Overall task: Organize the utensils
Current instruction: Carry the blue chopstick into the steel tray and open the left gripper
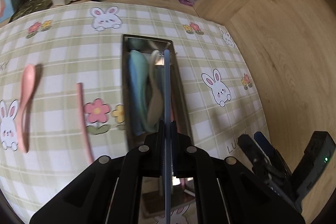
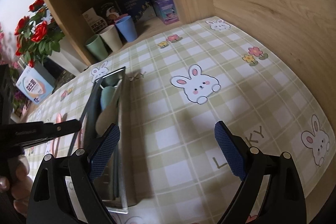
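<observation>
Directly above the metal tray [image 1: 126, 81], left gripper [image 1: 167, 129] pinches blue utensil [image 1: 167, 85].

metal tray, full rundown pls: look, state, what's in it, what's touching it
The metal tray is a long, narrow, shiny steel-looking box with low walls and a mirror-like floor. It lies flat on the checked bunny tablecloth. Inside lie pastel utensils in blue, green and cream, piled lengthwise. The left hand-held gripper holds a thin blue utensil edge-on over it; contact with the tray cannot be told. The right hand-held gripper is open beside it.
</observation>
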### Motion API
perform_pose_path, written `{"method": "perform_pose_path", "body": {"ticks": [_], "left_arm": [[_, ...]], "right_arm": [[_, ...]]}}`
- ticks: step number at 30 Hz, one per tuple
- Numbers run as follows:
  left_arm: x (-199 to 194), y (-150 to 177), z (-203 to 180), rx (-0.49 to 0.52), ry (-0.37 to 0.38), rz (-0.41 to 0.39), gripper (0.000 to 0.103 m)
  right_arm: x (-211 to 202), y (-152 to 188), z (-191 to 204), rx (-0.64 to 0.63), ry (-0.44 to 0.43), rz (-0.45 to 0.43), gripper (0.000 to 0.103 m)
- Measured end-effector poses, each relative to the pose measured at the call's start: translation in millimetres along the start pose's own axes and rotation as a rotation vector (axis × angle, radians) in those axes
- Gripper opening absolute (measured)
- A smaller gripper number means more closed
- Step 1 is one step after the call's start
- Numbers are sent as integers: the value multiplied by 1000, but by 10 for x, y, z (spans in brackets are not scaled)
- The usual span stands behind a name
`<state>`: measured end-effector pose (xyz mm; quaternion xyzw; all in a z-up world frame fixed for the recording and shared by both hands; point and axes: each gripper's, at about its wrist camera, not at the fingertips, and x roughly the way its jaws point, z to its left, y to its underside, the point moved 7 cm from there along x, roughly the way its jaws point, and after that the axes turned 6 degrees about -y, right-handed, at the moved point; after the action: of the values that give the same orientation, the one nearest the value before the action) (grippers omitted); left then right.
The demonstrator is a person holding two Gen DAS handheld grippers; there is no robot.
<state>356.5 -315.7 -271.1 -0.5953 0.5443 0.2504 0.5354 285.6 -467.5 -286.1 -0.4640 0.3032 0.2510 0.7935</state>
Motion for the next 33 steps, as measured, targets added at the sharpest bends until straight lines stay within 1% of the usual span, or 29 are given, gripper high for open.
{"method": "perform_pose_path", "body": {"ticks": [5,11,14,16,19,22,24,25,28,30,31,32,33], "left_arm": [[223,-17,-113,16,-28,26,6],[361,-13,-112,39,-70,30,6],[417,1,-81,35,-84,39,6],[447,13,-80,38,-85,47,6],[440,21,-103,64,-60,46,6],[367,10,-121,87,-37,38,8],[273,-4,-126,102,-18,25,14],[200,-13,-125,119,-7,12,15],[6,-31,-114,169,7,-29,23],[-215,-39,-41,208,24,-84,31],[-297,-41,-9,219,35,-107,34],[-436,-41,68,233,46,-145,39],[-521,-45,123,240,51,-167,42]], "right_arm": [[15,15,-142,27,6,0,89],[-2,25,-229,55,2,-9,89],[1,42,-253,64,7,-7,89],[-6,52,-252,68,7,-6,89],[-29,61,-249,71,5,-8,89],[-47,73,-244,74,4,-6,89],[-73,84,-235,77,2,-7,89],[-90,89,-224,78,-1,-9,89],[-123,102,-192,79,-12,-11,89],[-136,112,-148,76,-19,-8,89],[-141,120,-117,70,-21,-7,89],[-145,125,-97,67,-24,-6,89],[-145,129,-73,63,-28,-5,89]]}}
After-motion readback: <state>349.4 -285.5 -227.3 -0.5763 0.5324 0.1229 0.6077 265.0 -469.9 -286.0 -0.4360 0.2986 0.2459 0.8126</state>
